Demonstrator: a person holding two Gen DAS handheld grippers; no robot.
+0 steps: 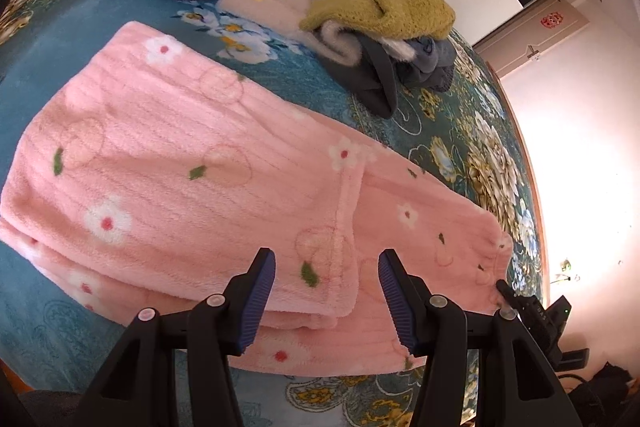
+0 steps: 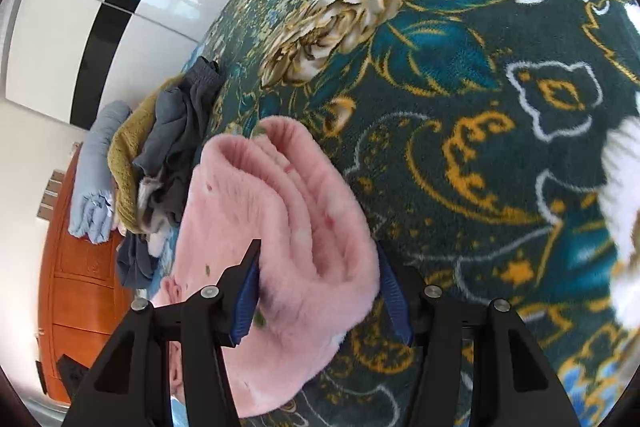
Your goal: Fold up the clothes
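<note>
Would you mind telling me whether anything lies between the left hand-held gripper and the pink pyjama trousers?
Nothing visible does. The left hand-held gripper hangs open right over the pink pyjama trousers; the pile of clothes lies farther back on the floral blanket.

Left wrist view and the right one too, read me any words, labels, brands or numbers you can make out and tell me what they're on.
Black device at the right edge of the left wrist view: small white letters, too small and tilted to read.
Red sticker on the door: a decoration, with no words that can be made out.
Pink garment, bedspread and both grippers: no text visible.
</note>
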